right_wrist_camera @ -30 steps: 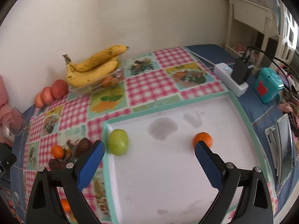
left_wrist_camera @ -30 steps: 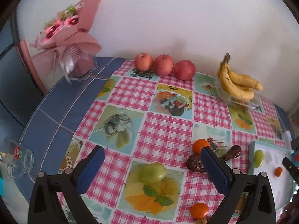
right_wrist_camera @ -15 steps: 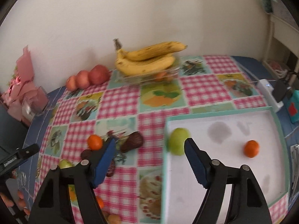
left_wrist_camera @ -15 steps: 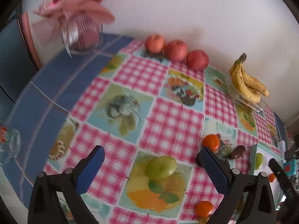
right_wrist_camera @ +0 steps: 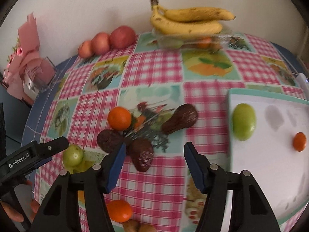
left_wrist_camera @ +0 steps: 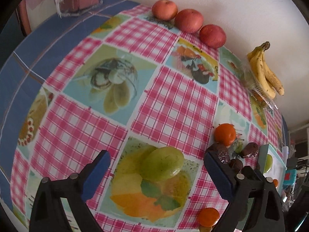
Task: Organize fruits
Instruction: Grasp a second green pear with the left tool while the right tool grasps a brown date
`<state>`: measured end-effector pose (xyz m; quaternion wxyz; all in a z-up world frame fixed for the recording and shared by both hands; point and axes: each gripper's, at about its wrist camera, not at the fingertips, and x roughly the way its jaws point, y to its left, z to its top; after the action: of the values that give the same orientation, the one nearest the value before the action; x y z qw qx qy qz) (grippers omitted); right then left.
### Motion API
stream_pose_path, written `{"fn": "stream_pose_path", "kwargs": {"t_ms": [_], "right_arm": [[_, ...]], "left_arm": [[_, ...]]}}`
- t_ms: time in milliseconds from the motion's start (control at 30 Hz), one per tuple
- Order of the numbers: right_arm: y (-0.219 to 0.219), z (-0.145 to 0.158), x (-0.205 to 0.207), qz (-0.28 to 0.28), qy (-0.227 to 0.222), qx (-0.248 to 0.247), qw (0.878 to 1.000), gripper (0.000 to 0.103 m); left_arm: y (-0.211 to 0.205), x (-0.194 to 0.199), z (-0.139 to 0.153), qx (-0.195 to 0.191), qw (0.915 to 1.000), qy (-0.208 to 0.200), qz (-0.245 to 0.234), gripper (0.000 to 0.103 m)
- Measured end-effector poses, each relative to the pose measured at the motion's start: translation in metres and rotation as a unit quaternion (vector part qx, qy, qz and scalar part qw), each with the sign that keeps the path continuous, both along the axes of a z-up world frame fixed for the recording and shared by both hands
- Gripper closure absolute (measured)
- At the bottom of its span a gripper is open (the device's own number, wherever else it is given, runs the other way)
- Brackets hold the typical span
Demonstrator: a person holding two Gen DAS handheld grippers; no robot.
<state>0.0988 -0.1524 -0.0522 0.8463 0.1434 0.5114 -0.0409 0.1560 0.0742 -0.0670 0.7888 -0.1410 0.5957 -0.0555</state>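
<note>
Left wrist: checked tablecloth (left_wrist_camera: 173, 96), white wall (left_wrist_camera: 231, 3).

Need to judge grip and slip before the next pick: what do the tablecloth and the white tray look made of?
Tablecloth: likely vinyl or oilcloth, with a printed check and fruit pictures, smooth and faintly glossy. White tray: looks like hard plastic or enamel, with a matt white bed, a teal rim and faint grey stains. Neither is certain from looks.

Fruit count on the checked surface (right_wrist_camera: 154, 67)

Three red apples (right_wrist_camera: 122, 36) in the upper left of the right wrist view. One bunch of bananas (right_wrist_camera: 185, 27) at top centre. Three oranges (right_wrist_camera: 119, 118), one of them on the single white tray (right_wrist_camera: 270, 174) at right. Two green fruits (right_wrist_camera: 243, 121), one on that tray. Three dark brown fruits (right_wrist_camera: 181, 120) at centre.
</note>
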Motion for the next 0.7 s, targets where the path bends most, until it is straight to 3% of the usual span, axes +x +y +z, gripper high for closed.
{"fn": "stream_pose_path", "kwargs": {"t_ms": [233,600,700], "right_arm": [[0.015,-0.012,0.009,0.013,0.012,-0.001,1.000,0.049],[0.007,-0.026,0.009,-0.001,0.027,0.023,0.999,0.054],[0.009,-0.025,0.009,0.002,0.025,0.024,0.999,0.061]], "left_arm": [[-0.001,0.001,-0.006,-0.003,0.9999,0.010,-0.001,0.012],[-0.010,0.001,-0.014,-0.004,0.9996,0.026,-0.008,0.019],[-0.009,0.001,-0.015,-0.006,0.9996,0.029,-0.004,0.034]]}}
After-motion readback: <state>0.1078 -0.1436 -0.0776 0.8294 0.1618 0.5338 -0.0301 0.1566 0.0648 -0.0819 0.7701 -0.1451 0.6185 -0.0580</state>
